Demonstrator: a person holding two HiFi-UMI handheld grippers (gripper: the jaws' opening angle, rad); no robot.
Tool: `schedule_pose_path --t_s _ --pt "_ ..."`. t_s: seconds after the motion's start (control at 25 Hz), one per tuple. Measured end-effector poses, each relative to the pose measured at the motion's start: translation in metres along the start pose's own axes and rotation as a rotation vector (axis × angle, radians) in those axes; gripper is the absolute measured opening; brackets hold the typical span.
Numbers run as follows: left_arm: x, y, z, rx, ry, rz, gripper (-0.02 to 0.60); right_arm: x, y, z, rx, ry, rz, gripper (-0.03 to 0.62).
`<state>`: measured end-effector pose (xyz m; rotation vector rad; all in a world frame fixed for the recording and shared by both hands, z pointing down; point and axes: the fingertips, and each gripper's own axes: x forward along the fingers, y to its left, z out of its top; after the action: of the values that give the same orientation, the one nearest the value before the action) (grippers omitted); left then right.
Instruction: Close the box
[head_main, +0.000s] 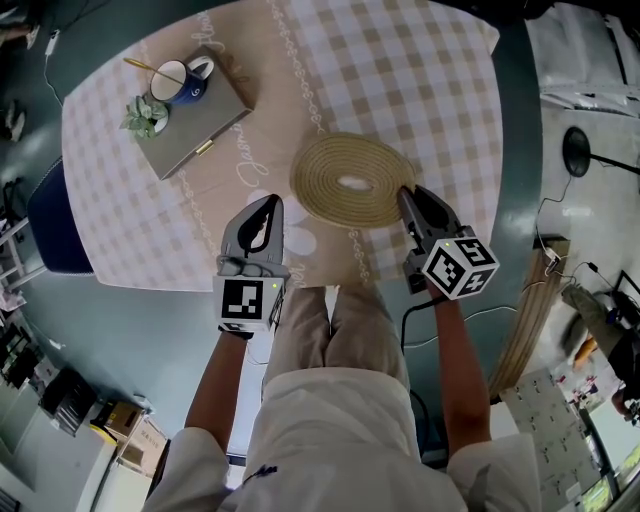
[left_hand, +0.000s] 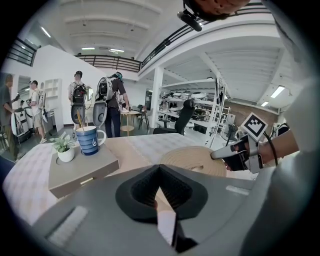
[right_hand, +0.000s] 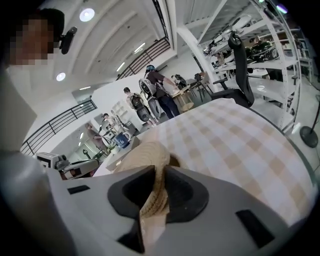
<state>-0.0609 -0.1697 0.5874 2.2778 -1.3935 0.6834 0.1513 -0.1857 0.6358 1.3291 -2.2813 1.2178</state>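
- My operator's pale trousers (head_main: 335, 330) and shirt fill the near edge of the head view, with both forearms reaching out to the table (head_main: 420, 90) and its checked cloth.
- The left gripper (head_main: 268, 203) rests at the near edge of the table, just left of centre. Its marker cube (head_main: 246, 300) faces up at me.
- In the left gripper view I see that gripper's (left_hand: 159, 167) black pads meeting at the tip with nothing between them, so the claw is pinched together and empty.
- The right gripper (head_main: 405, 192) sits at the near right rim of a round woven mat (head_main: 350, 180) lying in the middle of the table.
- In the right gripper view the claw (right_hand: 159, 170) is narrow and clamped on the mat's coiled edge (right_hand: 147, 150), which stands up between the pads.
- The box (head_main: 200, 130), grey with a small gold latch on its near side, lies at the far left of the table, well apart from both grippers. Its lid is down.
- A blue mug (head_main: 180, 80) with a thin gold stick in it and a small potted plant (head_main: 143, 115) stand side by side on the far end of the box lid, the plant to the left.
- In the left gripper view the box (left_hand: 82, 172) is at the left, the mat (left_hand: 192, 157) to the right of it, and the other gripper at the mat's right rim.
- People with backpacks (left_hand: 112, 102) stand in the hall far beyond the table.
- A blue chair (head_main: 55, 225) sits at the table's left side.
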Motion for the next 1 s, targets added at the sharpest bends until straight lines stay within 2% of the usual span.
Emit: schedule_pose_path --t_s 0.08,0.2,0.32,0.48,0.6,0.72,0.8,0.88,1.0 --pt "-0.006 -0.009 -0.005 0.001 0.016 -0.006 0.002 -0.008 -0.003 -0.008 -0.017 -0.005 -0.021 0.071" --pt "-0.006 -0.010 -0.004 -0.003 -0.013 -0.007 0.002 -0.006 -0.004 -0.009 -0.077 -0.003 -0.065 0.082" --pt "0.001 -0.001 0.003 0.000 -0.015 -0.011 0.002 0.003 -0.001 0.000 -0.197 0.000 -0.115 0.097" --pt "0.005 0.001 0.011 -0.021 -0.082 -0.005 0.002 0.002 0.001 0.003 -0.349 -0.008 -0.180 0.111" --pt "0.002 0.002 0.007 -0.021 -0.066 -0.006 0.002 0.003 0.003 0.003 -0.435 0.000 -0.222 0.120" --pt "-0.001 0.002 -0.001 -0.005 -0.006 -0.014 0.002 0.004 0.005 0.005 -0.548 -0.003 -0.259 0.130" --pt "0.000 0.002 0.003 -0.015 -0.043 -0.011 0.002 0.004 0.007 0.005 -0.607 -0.009 -0.278 0.137" --pt "0.001 0.002 0.004 -0.017 -0.061 -0.011 0.002 0.003 0.006 0.005 -0.601 -0.014 -0.288 0.140" --pt "0.000 0.002 0.002 -0.013 -0.044 -0.018 0.002 0.002 -0.001 0.006 -0.534 -0.023 -0.296 0.179"
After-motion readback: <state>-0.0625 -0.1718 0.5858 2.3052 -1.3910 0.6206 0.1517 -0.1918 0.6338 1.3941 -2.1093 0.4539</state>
